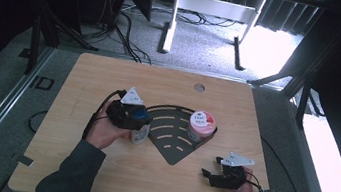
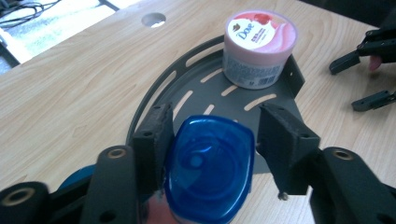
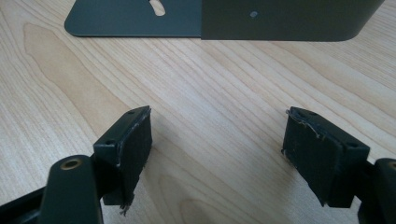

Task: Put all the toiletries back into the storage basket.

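Observation:
A small pale bottle with a blue cap (image 2: 208, 168) stands upright on the wooden table at the left edge of the dark quarter-round slotted tray (image 1: 171, 149). My left gripper (image 1: 139, 122) straddles the bottle (image 1: 140, 133) from above. In the left gripper view its left pad rests against the cap, while the right pad (image 2: 280, 135) stands a sliver off it. A pink-lidded Dove jar (image 1: 201, 125) sits in the tray's far right corner. My right gripper (image 1: 210, 166) lies low on the table to the right of the tray's point, open, with bare wood between its pads (image 3: 130, 140).
The tray's upright wall (image 3: 280, 18) is just ahead of the right gripper (image 3: 217, 135). A round cable hole (image 1: 199, 87) sits near the table's far edge. Beyond the table are desk legs and cables on grey carpet.

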`<state>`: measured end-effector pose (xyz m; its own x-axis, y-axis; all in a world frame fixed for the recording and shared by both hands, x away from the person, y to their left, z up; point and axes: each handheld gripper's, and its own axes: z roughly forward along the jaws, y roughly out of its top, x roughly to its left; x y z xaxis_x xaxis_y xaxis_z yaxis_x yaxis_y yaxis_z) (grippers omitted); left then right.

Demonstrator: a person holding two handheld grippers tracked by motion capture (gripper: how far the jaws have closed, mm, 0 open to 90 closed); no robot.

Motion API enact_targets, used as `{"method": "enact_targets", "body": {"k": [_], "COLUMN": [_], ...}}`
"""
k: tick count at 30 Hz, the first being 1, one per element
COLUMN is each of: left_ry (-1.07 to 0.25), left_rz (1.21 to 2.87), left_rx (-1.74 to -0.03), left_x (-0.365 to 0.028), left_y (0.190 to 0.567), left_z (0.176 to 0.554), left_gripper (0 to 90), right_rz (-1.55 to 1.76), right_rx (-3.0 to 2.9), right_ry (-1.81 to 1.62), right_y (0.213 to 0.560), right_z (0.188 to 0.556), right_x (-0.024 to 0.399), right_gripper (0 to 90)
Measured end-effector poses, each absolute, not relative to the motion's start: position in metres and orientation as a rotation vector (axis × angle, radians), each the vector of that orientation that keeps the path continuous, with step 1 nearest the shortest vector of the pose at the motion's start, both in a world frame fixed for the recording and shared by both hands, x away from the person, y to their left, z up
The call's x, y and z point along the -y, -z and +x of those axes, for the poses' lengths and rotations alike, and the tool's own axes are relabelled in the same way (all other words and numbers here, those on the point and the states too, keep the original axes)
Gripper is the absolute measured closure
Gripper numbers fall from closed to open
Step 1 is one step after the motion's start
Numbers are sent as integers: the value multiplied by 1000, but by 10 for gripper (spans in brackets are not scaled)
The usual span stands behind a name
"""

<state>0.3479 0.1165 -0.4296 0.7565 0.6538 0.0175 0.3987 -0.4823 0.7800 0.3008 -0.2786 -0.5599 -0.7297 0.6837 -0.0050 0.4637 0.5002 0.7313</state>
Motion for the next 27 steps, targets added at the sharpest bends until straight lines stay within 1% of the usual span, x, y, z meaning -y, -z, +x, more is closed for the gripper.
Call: {"method": "enact_targets", "body": {"k": [7, 18, 22, 27], "left_ry": [-388, -342, -317, -321], "left_rz": [2132, 2111, 2129, 2160], "left_rx": [-793, -795, -774, -765], "left_x": [-119, -112, -107, -104], "left_y": [432, 433, 432, 430], "left_z": [347, 342, 340, 340], "left_gripper": [554, 565, 565, 561], "right_rz": [965, 964, 962, 961], "right_rx": [-2454, -2456, -2456, -2457], "right_ry": [-1064, -1064, -1064, -1065], "right_y": [560, 560, 560, 560], "right_z": [301, 301, 301, 301], "right_x": [279, 278, 278, 278], "right_gripper": [236, 236, 236, 236]}}
